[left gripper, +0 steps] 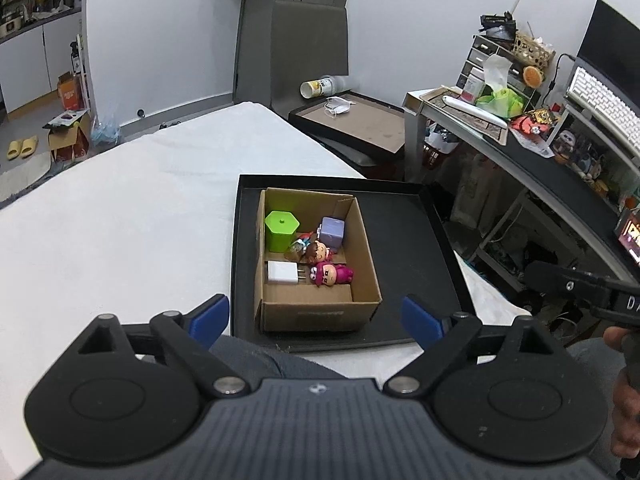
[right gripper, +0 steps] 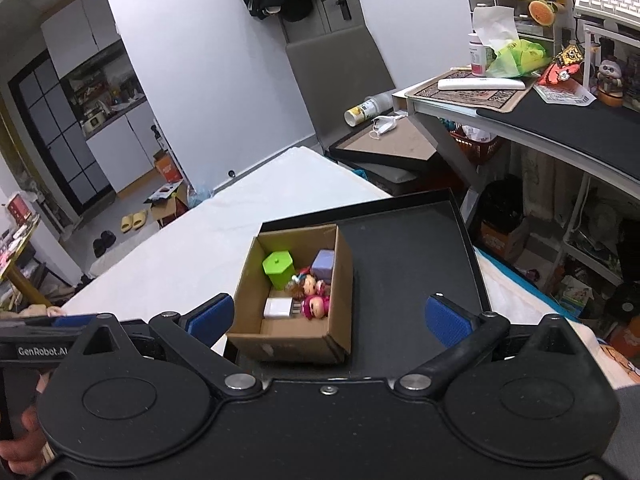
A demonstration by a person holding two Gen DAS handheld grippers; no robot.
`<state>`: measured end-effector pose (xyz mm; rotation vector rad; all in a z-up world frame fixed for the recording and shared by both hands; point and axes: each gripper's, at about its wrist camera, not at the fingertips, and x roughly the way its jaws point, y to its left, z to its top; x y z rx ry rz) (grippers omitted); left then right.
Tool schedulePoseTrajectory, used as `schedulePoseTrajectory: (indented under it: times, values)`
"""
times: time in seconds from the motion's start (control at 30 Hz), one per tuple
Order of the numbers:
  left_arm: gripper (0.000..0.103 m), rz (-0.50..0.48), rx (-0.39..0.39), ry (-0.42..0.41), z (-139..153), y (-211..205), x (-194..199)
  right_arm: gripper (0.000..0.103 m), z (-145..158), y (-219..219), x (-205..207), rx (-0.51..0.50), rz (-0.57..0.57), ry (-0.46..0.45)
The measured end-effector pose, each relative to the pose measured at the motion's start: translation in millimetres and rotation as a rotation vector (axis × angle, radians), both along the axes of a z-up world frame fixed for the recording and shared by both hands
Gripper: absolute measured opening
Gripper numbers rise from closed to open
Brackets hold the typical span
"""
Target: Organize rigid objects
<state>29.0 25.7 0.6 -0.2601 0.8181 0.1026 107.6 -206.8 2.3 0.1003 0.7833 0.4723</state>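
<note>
A cardboard box stands in a black tray on a white-covered table. Inside lie a green hexagonal container, a purple cube, a white charger, a pink figurine and a brown-haired figurine. My left gripper is open and empty, held above the box's near side. My right gripper is open and empty, also above the near side.
White table surface stretches left of the tray. A grey chair and a second black tray with a face mask stand beyond the table. A cluttered desk with keyboard and tissues is at right.
</note>
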Motion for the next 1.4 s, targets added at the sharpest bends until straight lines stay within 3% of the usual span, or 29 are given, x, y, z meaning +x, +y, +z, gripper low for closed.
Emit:
schedulePoseTrajectory:
  times: [0.93, 1.4]
  values:
    - [0.092, -0.067, 0.061, -0.058, 33, -44, -47, 0.103, 28, -38, -53, -0.002, -0.034, -0.086]
    - [0.093, -0.080, 0.092, -0.054, 34, -55, -59, 0.103, 27, -46, -66, -0.013, -0.043, -0.070]
